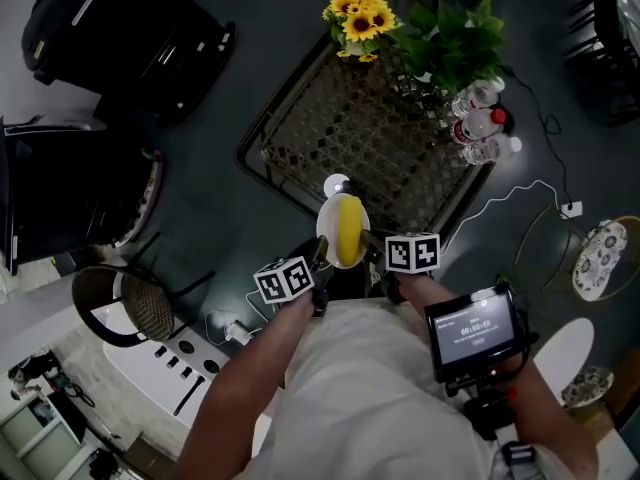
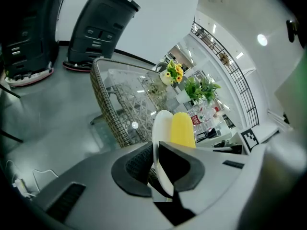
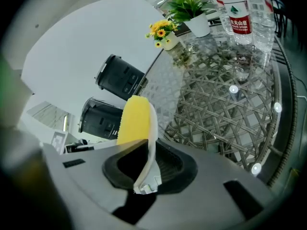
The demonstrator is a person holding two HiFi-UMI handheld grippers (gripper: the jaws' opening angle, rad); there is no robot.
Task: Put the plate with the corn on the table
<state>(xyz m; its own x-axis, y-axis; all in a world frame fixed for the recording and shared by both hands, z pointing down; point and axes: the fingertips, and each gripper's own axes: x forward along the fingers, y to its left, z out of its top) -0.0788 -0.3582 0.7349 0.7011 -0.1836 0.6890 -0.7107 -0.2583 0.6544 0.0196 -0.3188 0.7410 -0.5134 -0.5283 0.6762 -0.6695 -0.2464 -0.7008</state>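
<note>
A small white plate [image 1: 329, 230] with a yellow corn cob [image 1: 348, 230] on it hangs just off the near corner of the glass-topped wicker table [image 1: 375, 138]. My left gripper [image 1: 320, 258] is shut on the plate's left rim, and my right gripper [image 1: 372, 251] is shut on its right rim. In the left gripper view the plate [image 2: 161, 128] stands edge-on between the jaws with the corn [image 2: 182, 129] behind it. In the right gripper view the plate's rim [image 3: 152, 138] is pinched too, with the corn [image 3: 133, 120] beside it.
On the table's far end stand a sunflower pot [image 1: 358, 18], a green plant [image 1: 452, 36] and several water bottles [image 1: 486, 123]. Black machines [image 1: 120, 33] stand at the left, a wicker chair [image 1: 130, 306] lower left. A screen [image 1: 473, 326] sits by my right arm.
</note>
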